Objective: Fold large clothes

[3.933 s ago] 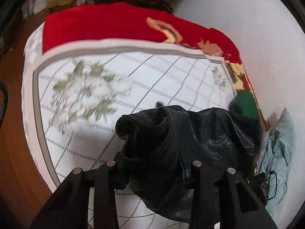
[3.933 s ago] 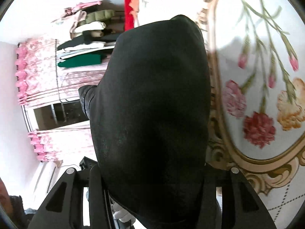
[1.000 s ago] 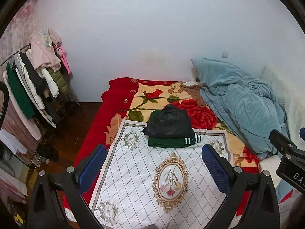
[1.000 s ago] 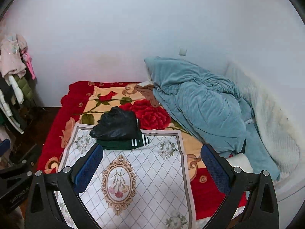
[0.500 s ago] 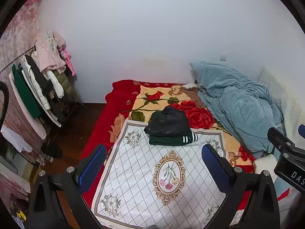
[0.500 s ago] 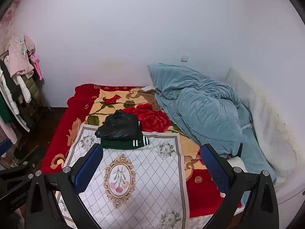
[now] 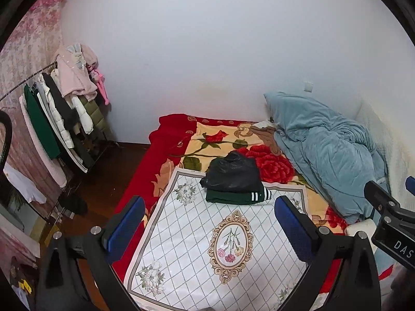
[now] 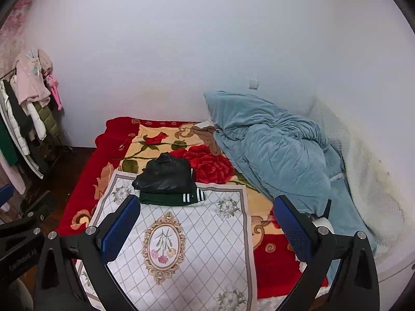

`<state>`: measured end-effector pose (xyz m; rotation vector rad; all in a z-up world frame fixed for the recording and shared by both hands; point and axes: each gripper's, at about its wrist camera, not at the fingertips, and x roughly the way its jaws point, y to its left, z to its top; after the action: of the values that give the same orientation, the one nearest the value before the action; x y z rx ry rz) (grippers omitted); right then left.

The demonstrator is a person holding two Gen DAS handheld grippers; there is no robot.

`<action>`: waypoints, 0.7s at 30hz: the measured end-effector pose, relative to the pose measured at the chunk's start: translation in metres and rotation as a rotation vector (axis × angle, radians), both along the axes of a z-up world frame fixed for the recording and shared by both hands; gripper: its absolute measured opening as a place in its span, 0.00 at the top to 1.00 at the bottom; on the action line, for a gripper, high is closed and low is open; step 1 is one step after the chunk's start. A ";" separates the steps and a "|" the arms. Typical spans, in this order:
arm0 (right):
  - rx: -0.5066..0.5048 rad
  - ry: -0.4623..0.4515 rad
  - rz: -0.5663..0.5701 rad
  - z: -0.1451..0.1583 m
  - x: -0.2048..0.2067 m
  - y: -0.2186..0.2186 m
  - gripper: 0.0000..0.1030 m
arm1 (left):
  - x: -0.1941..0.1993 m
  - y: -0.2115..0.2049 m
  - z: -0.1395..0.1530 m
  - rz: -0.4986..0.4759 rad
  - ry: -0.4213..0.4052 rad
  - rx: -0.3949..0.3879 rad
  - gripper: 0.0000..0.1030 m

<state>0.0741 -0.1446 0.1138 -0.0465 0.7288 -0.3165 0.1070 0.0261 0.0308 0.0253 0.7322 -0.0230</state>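
A folded black leather jacket [image 7: 230,173] lies on top of a folded dark green garment [image 7: 234,197] with white stripes, at the far end of the white quilted sheet [image 7: 181,235] on the bed. The stack also shows in the right wrist view: the jacket [image 8: 164,175] on the green garment [image 8: 166,199]. My left gripper [image 7: 210,223] is open and empty, held well back from the bed. My right gripper [image 8: 206,223] is open and empty too, also far from the stack.
A crumpled blue duvet [image 7: 326,150] fills the bed's right side over a red floral blanket [image 7: 269,165]. A clothes rack [image 7: 59,119] with hanging garments stands at the left over a dark wood floor [image 7: 103,176]. White walls stand behind.
Both grippers, earlier shut on the black jacket, have let it go onto the green garment and drawn far back from the bed. Over the last second the view shifts only slightly.
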 end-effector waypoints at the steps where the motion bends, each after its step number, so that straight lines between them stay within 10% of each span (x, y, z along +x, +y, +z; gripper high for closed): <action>1: 0.000 0.001 0.002 0.000 0.000 0.000 0.00 | -0.001 0.001 0.001 0.002 -0.001 -0.001 0.01; 21: 0.016 0.003 0.027 0.000 -0.001 0.001 0.00 | -0.008 -0.002 0.008 -0.007 -0.012 0.004 0.01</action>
<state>0.0729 -0.1439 0.1139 -0.0412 0.7333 -0.2847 0.0990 0.0246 0.0388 0.0318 0.7197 -0.0279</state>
